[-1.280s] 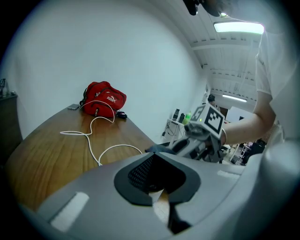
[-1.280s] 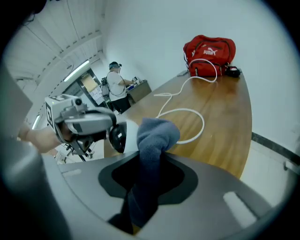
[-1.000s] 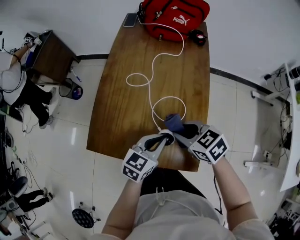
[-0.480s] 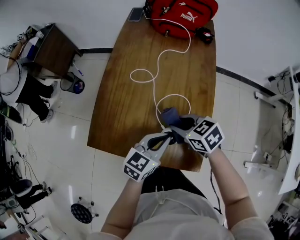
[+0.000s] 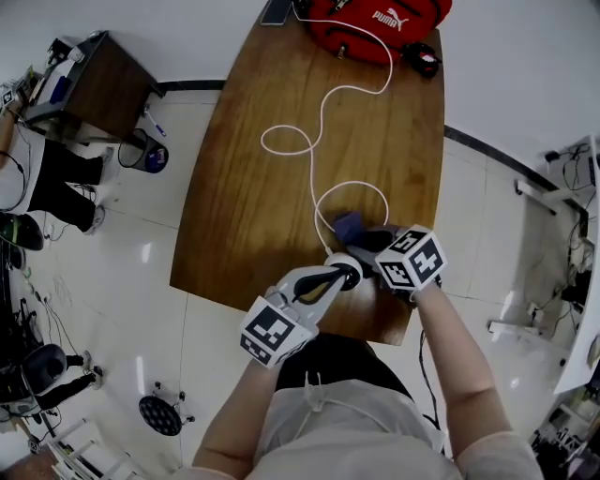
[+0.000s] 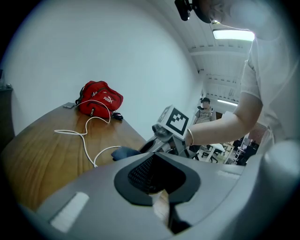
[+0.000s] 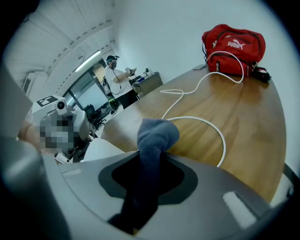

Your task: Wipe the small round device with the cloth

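My left gripper point(image 5: 343, 273) is shut on the small round white device point(image 5: 341, 262) near the table's front edge. In the left gripper view the device shows only as a pale sliver point(image 6: 161, 206) between the shut jaws. A white cable point(image 5: 319, 112) runs from the device to the red bag point(image 5: 384, 23). My right gripper point(image 5: 367, 246) is shut on a dark blue cloth point(image 5: 349, 226). The cloth point(image 7: 154, 136) sticks out bunched beyond the jaws, just right of and behind the device. Whether it touches the device I cannot tell.
The wooden table point(image 5: 244, 206) carries the red bag, a phone point(image 5: 275, 11) and a small black object point(image 5: 422, 58) at its far end. A dark cabinet point(image 5: 89, 89) and a bin point(image 5: 148, 155) stand left of the table. People are at the room's left side.
My right gripper with the cloth has shifted a little forward and left, closer to the device. The left gripper has hardly moved. The head view has tilted slightly.
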A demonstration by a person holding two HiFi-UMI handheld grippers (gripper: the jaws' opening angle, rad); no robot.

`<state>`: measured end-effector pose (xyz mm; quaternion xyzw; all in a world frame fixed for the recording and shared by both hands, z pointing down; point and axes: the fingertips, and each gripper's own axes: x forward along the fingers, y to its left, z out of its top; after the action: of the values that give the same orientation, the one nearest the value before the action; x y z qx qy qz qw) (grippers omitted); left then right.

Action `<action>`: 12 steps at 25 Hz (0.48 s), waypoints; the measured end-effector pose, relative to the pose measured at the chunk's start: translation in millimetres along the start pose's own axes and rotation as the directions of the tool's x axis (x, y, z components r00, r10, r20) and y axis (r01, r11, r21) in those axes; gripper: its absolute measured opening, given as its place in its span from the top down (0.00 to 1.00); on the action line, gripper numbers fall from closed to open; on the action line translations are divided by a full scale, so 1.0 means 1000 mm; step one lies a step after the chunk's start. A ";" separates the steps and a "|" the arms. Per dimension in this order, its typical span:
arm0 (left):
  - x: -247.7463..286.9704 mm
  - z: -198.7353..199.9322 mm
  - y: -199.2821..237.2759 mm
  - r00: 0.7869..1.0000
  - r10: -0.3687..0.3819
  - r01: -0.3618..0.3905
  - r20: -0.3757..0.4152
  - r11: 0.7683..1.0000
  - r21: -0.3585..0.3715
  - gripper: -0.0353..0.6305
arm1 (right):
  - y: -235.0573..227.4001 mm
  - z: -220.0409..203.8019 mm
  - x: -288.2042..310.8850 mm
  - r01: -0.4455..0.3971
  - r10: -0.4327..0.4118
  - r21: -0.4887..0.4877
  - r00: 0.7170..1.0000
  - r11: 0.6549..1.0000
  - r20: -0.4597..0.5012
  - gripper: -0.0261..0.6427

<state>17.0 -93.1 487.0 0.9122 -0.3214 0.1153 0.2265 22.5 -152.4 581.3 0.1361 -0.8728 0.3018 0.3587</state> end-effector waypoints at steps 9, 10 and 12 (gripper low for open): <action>0.001 -0.005 0.001 1.000 0.011 -0.011 -0.024 0.999 0.035 0.94 | -0.002 -0.013 -0.031 0.035 -0.040 0.056 0.996 0.998 0.084 0.80; 0.002 -0.006 -0.001 0.999 0.012 -0.010 -0.034 0.999 0.046 0.94 | 0.010 -0.010 -0.047 0.036 -0.039 0.035 0.994 0.999 0.107 0.80; 0.002 -0.009 -0.002 0.999 0.009 -0.007 -0.043 0.999 0.050 0.94 | 0.039 -0.002 -0.076 0.015 -0.013 -0.012 0.989 1.000 0.146 0.80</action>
<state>19.6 -88.3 494.3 0.9136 -0.3170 0.1438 0.2102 59.6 -118.6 511.9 0.1617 -0.8976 0.2830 0.2967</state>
